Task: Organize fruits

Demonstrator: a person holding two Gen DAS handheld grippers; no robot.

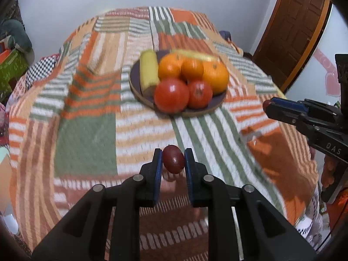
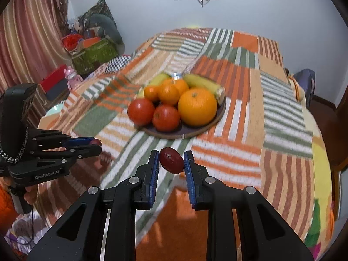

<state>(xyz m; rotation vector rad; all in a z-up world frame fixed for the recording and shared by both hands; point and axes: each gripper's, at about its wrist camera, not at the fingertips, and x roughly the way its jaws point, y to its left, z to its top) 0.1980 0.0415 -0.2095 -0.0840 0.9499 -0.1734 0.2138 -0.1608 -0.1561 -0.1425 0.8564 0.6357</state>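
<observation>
On the plate [image 2: 208,124] sit tomatoes [image 2: 141,111], oranges [image 2: 197,106] and corn [image 2: 205,85].

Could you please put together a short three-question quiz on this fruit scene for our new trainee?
1. True or false: the left gripper is empty.
2. What does the right gripper hold? A) an orange B) a small dark red fruit C) a corn cob
3. Fill in: the two tomatoes lie at the near edge of the ____.

Key
1. False: it is shut on a small dark red fruit.
2. B: its own small dark red fruit sits between the blue pads.
3. Plate: the tomatoes share the plate with the oranges and corn cobs, on the striped cloth.
</observation>
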